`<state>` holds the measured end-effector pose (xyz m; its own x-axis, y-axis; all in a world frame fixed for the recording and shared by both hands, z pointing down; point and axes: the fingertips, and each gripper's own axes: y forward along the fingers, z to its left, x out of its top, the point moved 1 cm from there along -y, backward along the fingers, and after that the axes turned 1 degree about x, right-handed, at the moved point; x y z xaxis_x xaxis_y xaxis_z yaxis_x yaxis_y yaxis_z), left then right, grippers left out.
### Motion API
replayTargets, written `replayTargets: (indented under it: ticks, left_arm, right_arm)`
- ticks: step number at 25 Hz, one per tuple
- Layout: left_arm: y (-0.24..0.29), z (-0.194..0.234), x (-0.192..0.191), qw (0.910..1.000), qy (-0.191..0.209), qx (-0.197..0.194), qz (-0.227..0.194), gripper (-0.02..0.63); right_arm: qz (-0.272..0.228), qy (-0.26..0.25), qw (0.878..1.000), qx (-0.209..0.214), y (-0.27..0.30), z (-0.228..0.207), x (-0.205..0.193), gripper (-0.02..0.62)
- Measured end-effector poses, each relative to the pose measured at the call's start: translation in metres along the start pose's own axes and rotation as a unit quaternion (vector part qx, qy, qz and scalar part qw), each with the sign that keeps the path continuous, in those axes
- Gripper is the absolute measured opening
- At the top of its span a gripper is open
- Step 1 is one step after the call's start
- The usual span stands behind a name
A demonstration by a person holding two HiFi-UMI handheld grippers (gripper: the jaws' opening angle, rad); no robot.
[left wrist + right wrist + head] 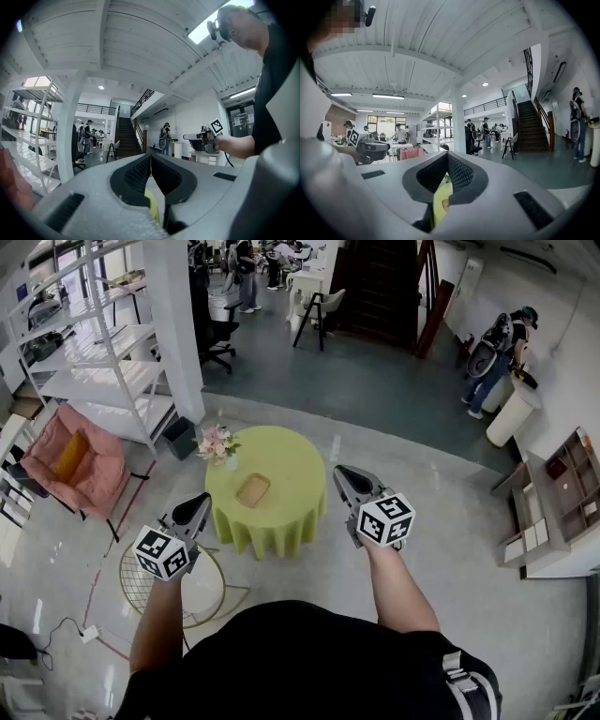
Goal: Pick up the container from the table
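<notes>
The left gripper (200,504) and the right gripper (348,475) are pointing level with jaws closed and empty, while the container (253,489) is lying on the table (281,532) ahead and below, between them, seemingly nearer the left one.

matt cloth table (292,463), glossy floor (450,521)

The container (253,489) on the table (292,472) is too small for detail.

Left tool (151,157) jaws meet, facing a staircase (125,136).
</notes>
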<state>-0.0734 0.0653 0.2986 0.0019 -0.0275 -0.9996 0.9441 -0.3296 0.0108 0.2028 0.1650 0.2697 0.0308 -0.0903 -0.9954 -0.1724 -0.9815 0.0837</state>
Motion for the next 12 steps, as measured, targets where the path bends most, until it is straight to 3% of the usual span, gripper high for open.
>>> replayTargets:
  ticks: [12]
  left_arm:
    - [0.032,-0.034,-0.002,0.9997,0.013,0.017,0.008,0.020]
  right_arm:
    - [0.001,0.014,1.000,0.017,-0.019,-0.041,-0.013,0.009]
